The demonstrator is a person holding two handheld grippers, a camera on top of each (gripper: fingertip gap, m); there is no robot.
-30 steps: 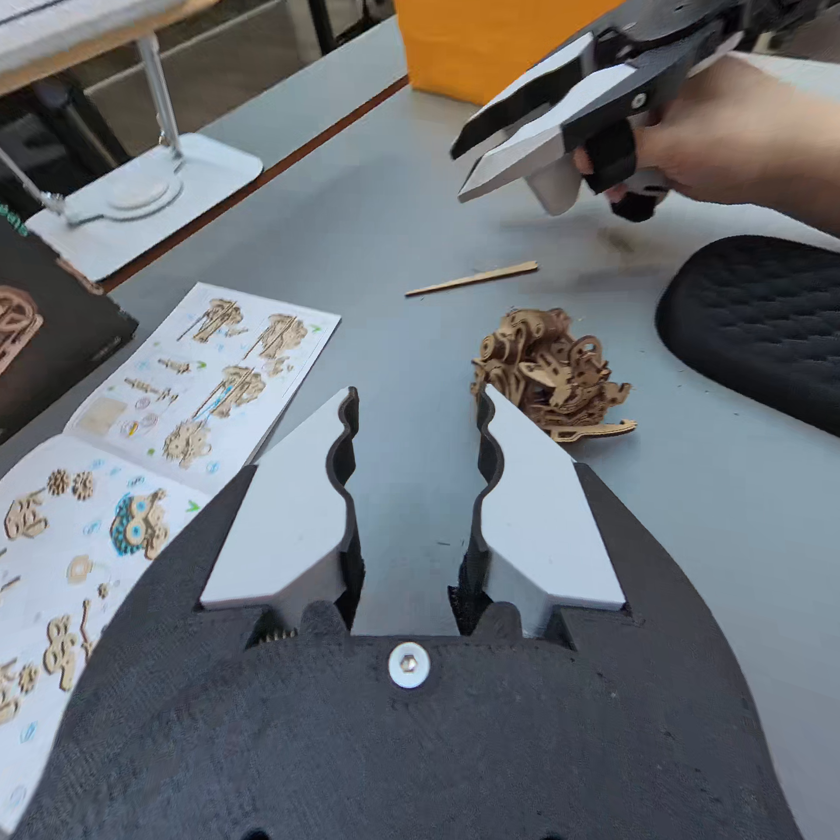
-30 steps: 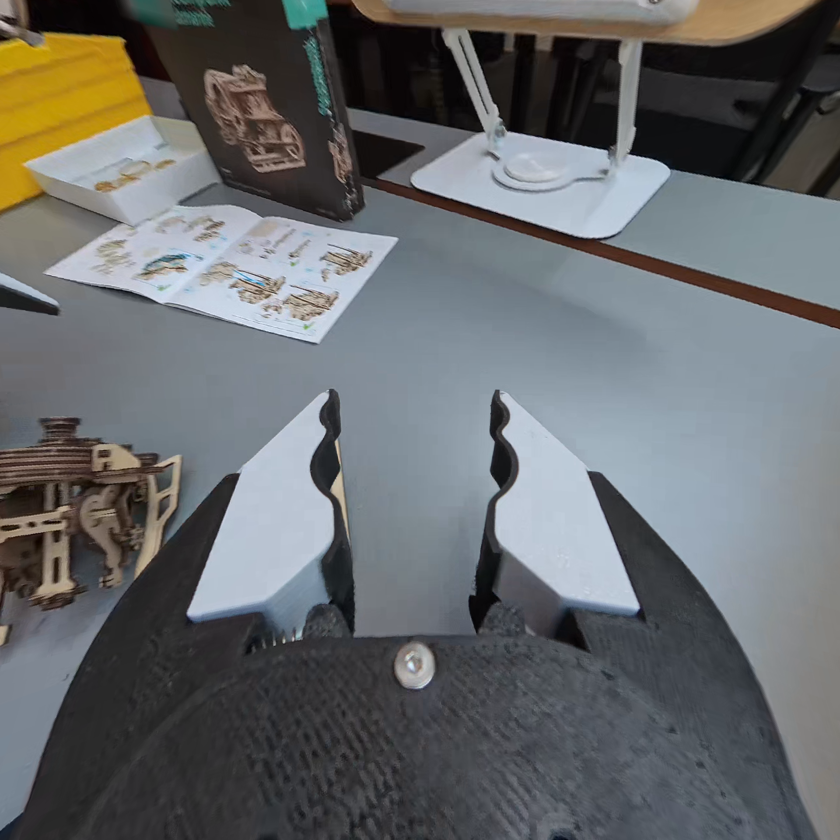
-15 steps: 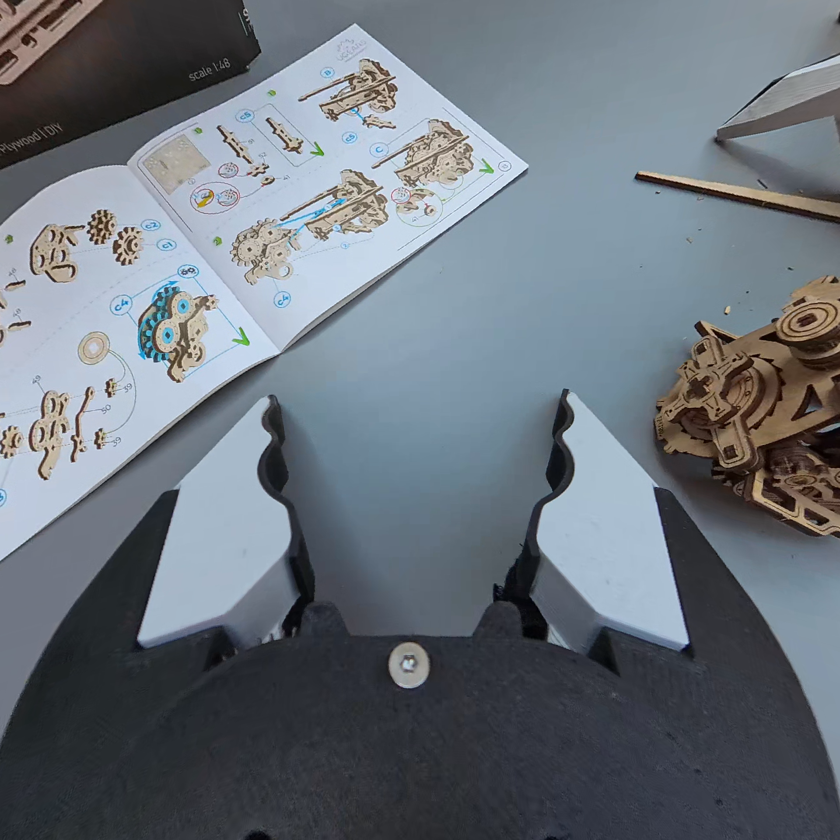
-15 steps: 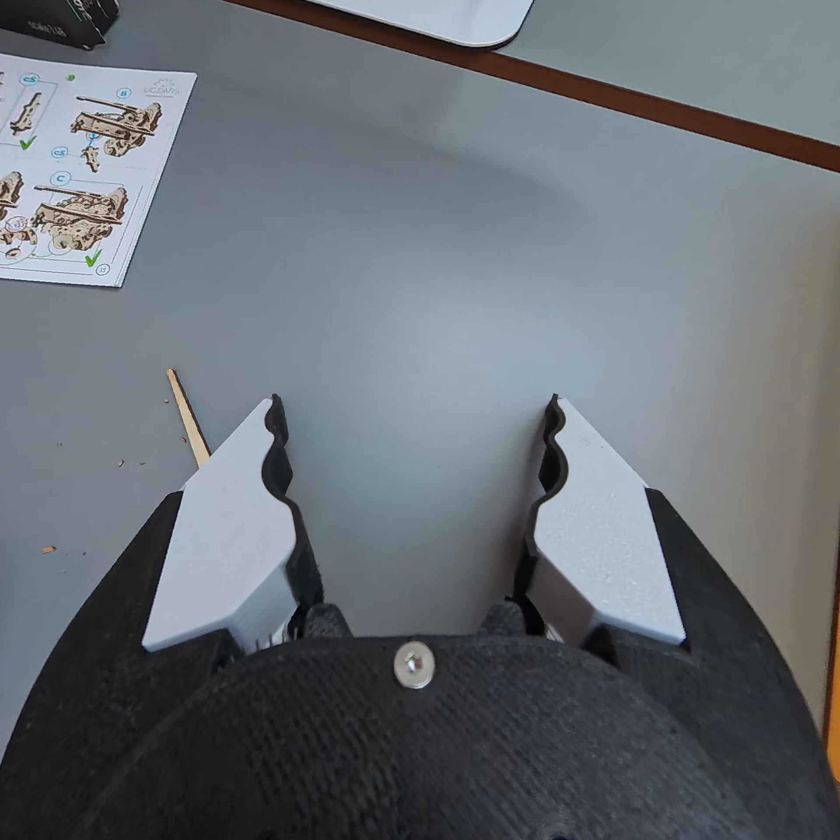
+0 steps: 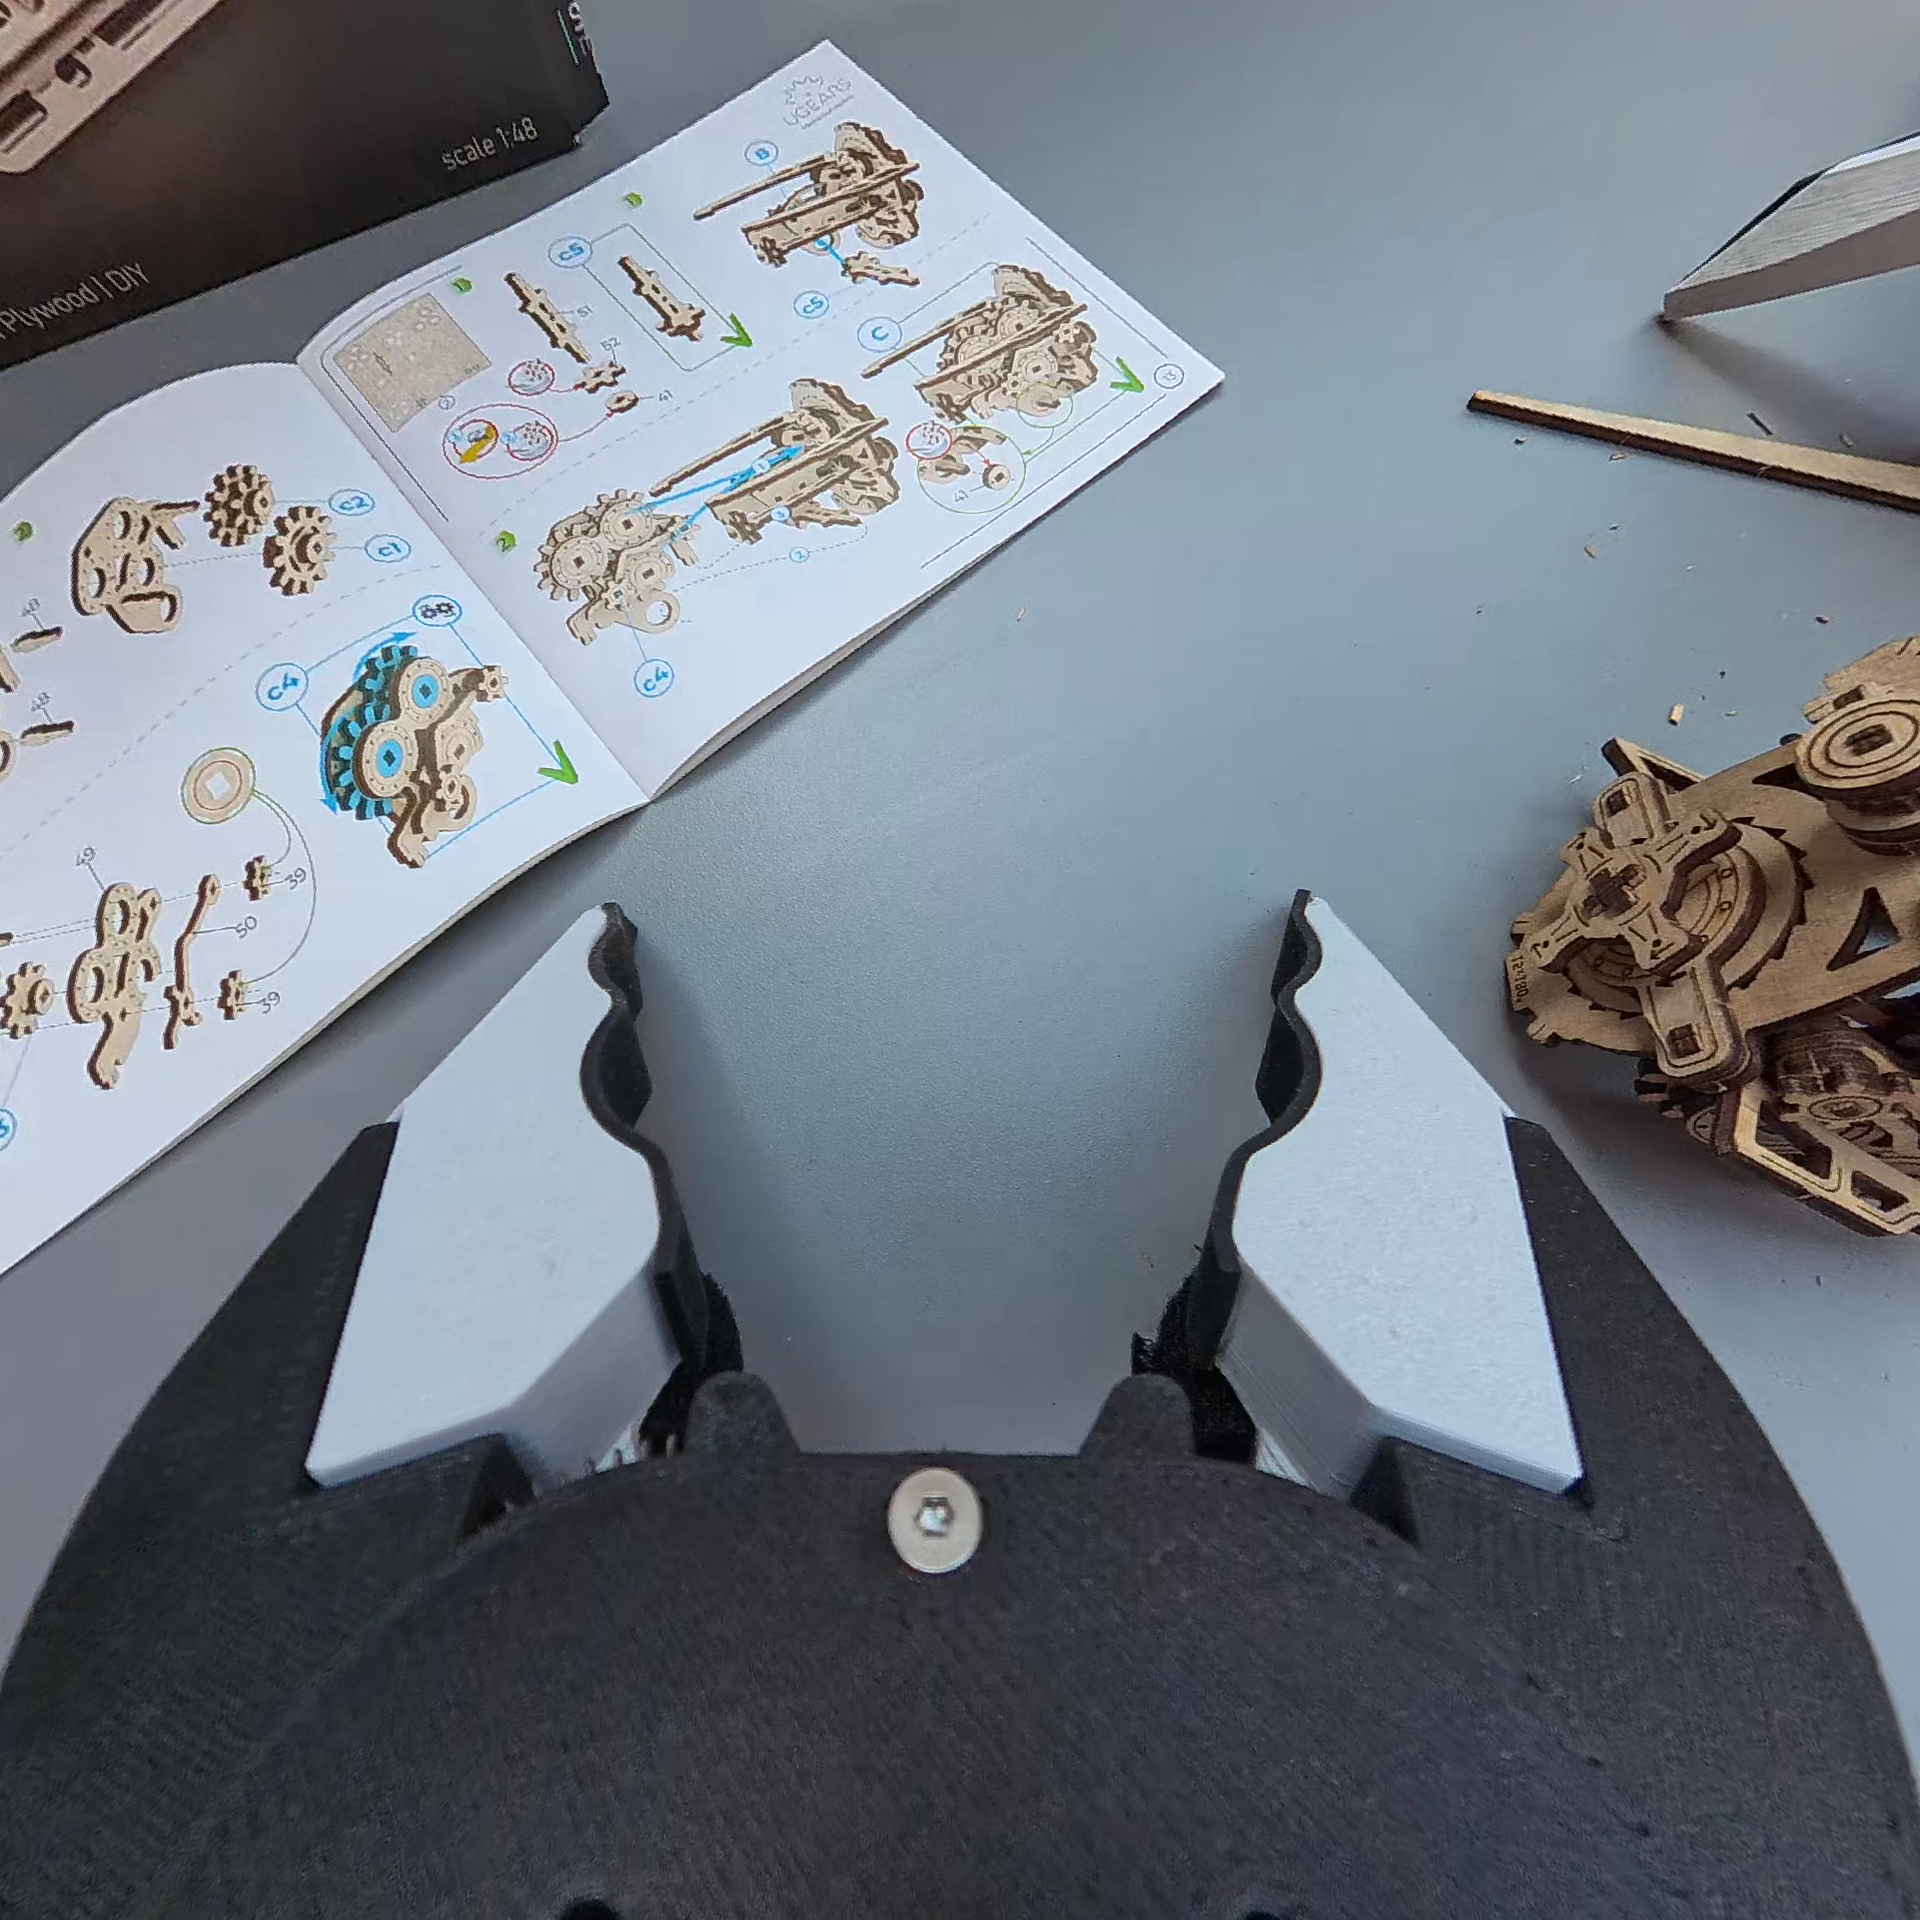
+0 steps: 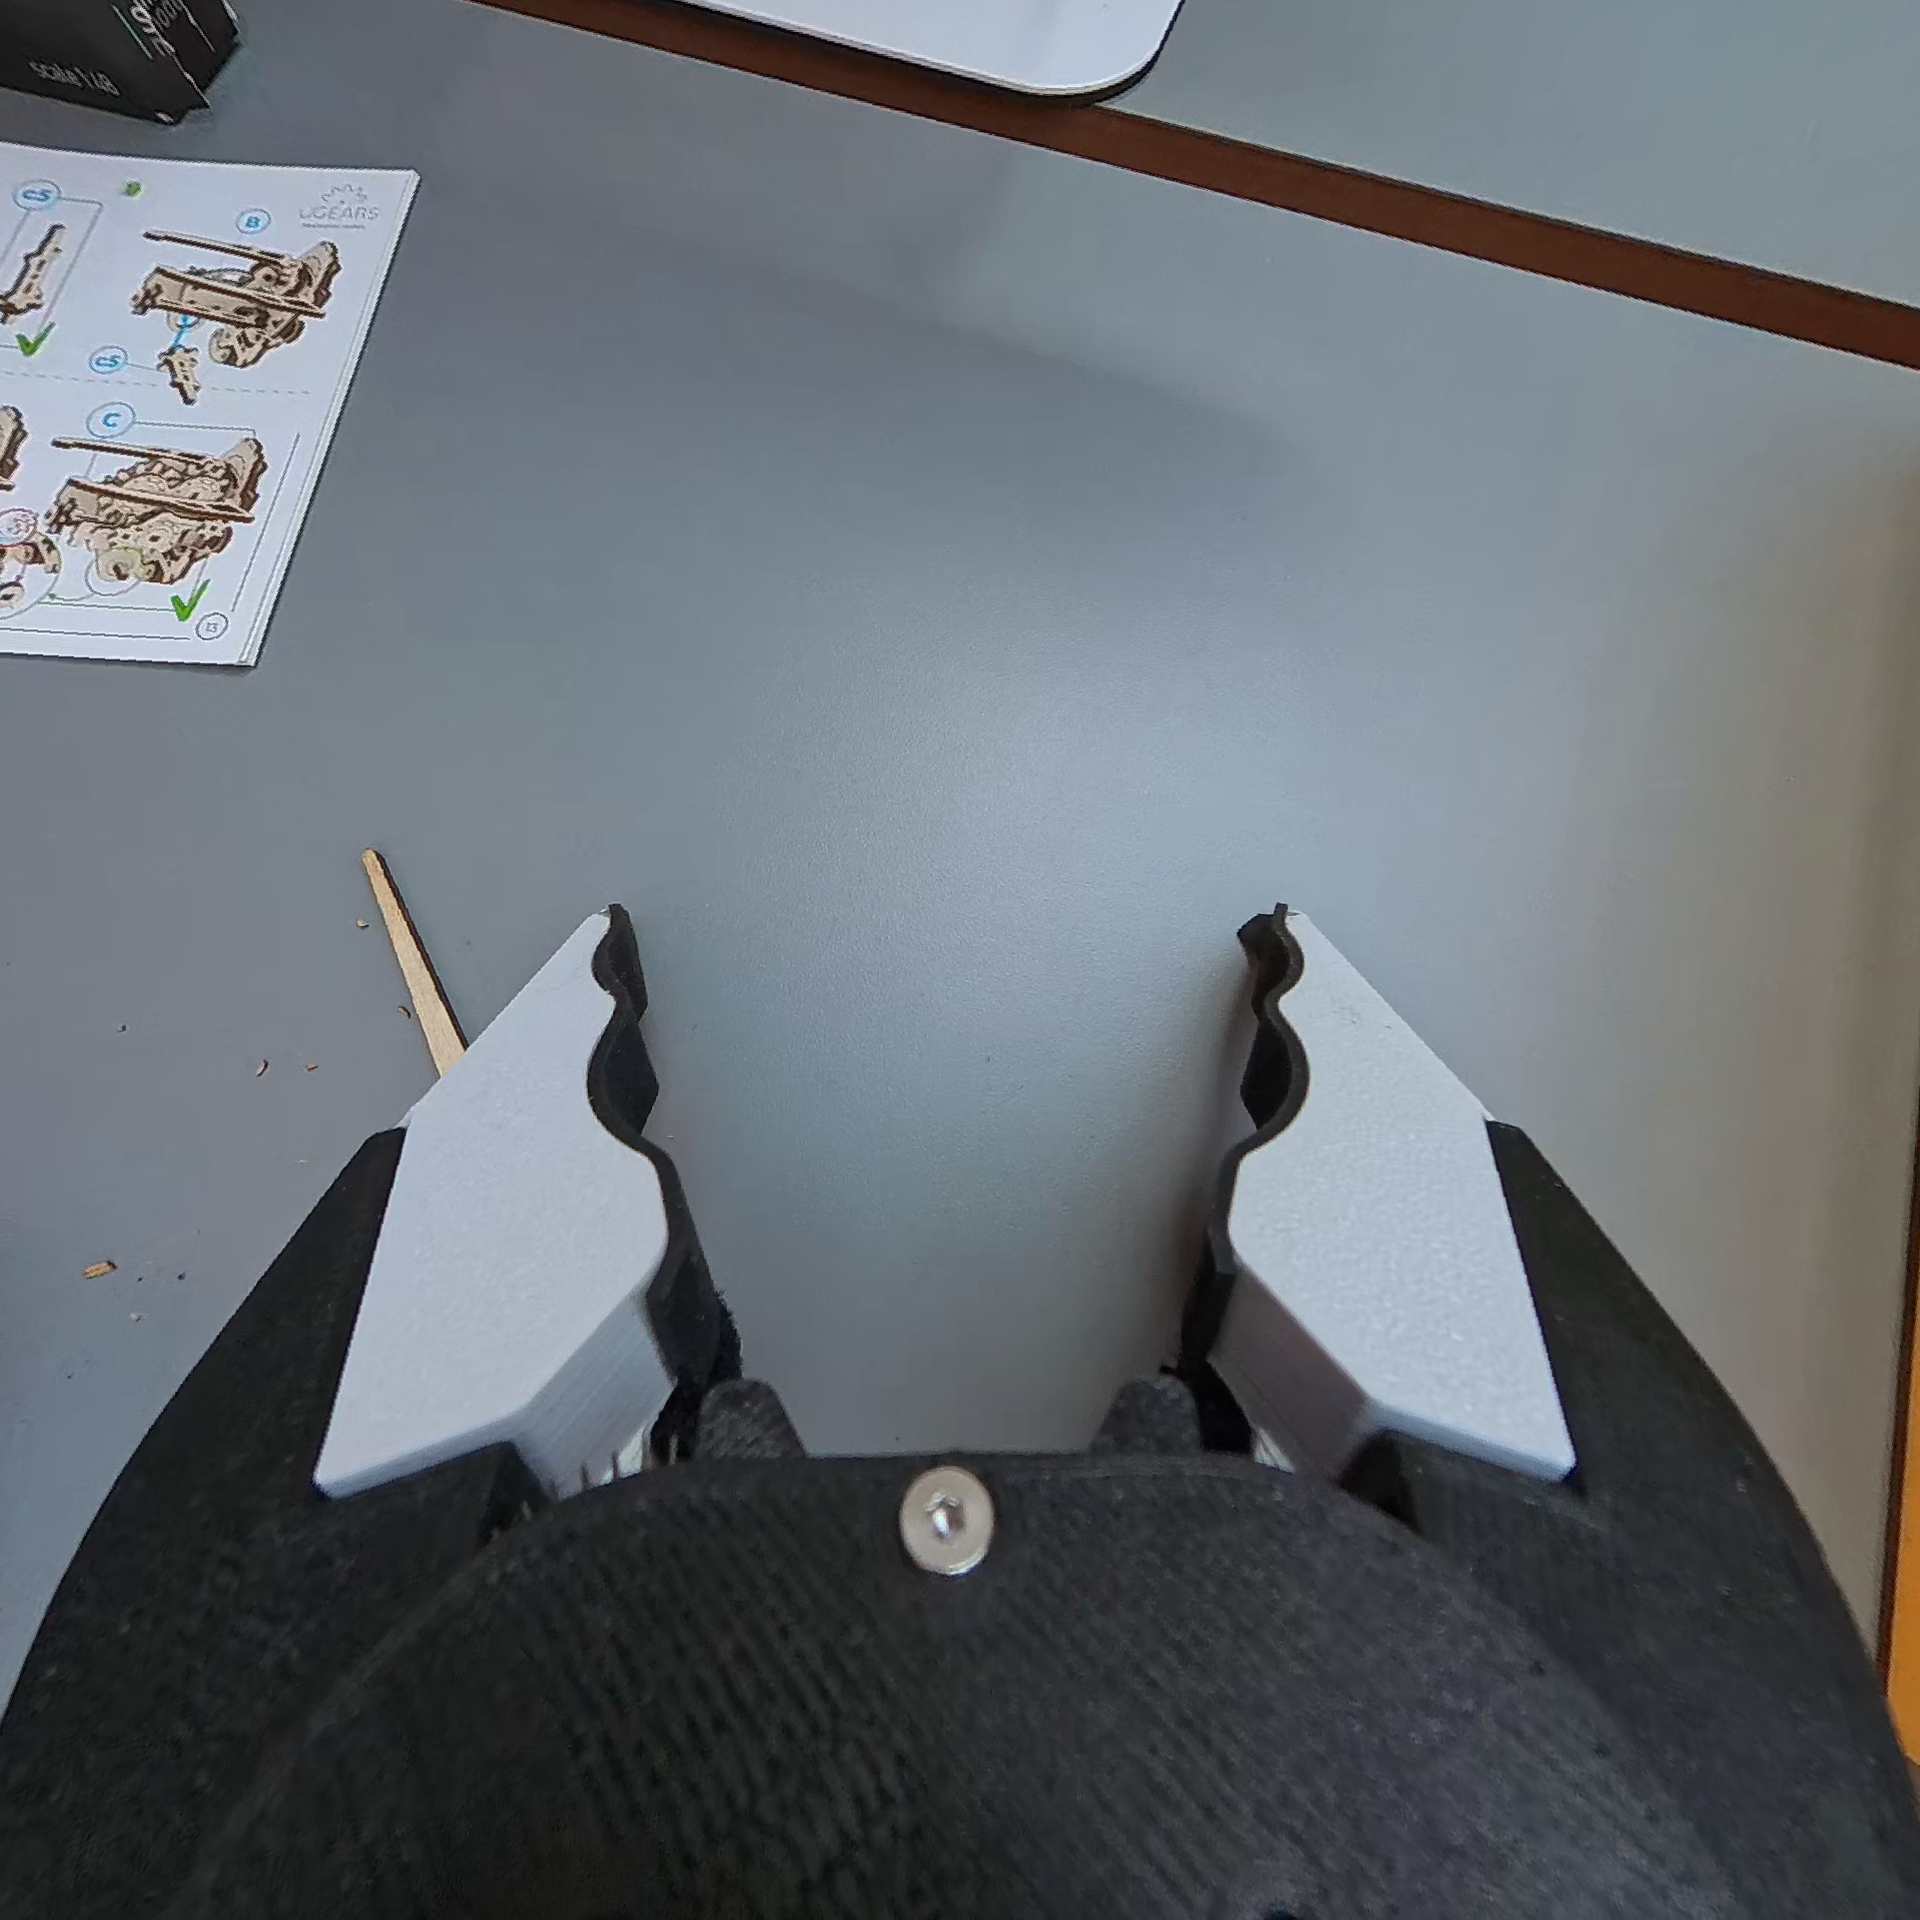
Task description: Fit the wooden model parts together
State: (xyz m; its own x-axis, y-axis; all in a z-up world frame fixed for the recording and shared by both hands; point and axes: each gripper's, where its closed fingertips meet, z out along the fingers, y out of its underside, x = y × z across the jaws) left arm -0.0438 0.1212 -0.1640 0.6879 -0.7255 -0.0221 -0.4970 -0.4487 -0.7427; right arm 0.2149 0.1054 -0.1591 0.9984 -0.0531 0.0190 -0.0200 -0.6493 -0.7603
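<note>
A part-built wooden gear model (image 5: 1756, 987) lies on the grey table at the right edge of the left wrist view. A thin wooden stick (image 5: 1704, 452) lies beyond it; its end also shows in the right wrist view (image 6: 410, 961), partly hidden behind the left finger. My left gripper (image 5: 956, 914) is open and empty, pointing down at bare table left of the model. My right gripper (image 6: 945, 920) is open and empty over bare table right of the stick. A tip of the right gripper shows in the left wrist view's top right corner (image 5: 1808, 244).
An open instruction booklet (image 5: 499, 582) lies left of the left gripper and shows in the right wrist view (image 6: 177, 416). A black box (image 5: 260, 135) stands behind it. A white stand base (image 6: 966, 31) sits past a brown table seam (image 6: 1455, 208). Small wood chips dot the table. Measured from the fingertips, the thin wooden stick (image 5: 1704, 452) is 4 cm or so from the right gripper and 12 cm from the left.
Both grippers tilted down toward the table and opened wider over the last second. Since half a second ago both views have hardly shifted.
</note>
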